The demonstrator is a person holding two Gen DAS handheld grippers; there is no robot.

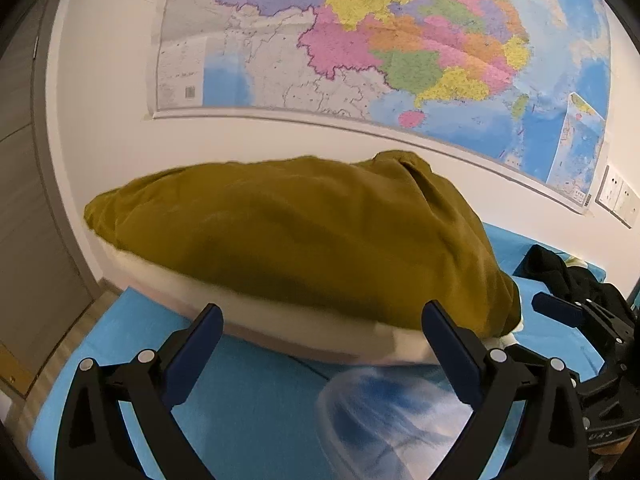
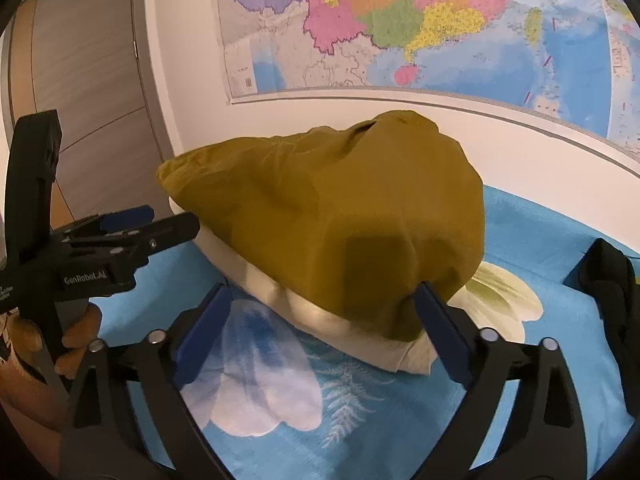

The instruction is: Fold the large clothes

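The olive garment (image 1: 304,236) lies bundled mid-frame on the blue sheet (image 1: 248,400). Left gripper (image 1: 322,334) and right gripper (image 2: 322,314) gape empty before it. A fold seems just released; next, regrasp an edge.

Blue bedsheet (image 2: 520,232) w/ mustard garment (image 2: 340,208), black clothes (image 1: 560,268).

matt mustard cloth garment (image 2: 340,208) on smooth printed blue sheet (image 2: 532,236); glossy paper map (image 1: 400,40).
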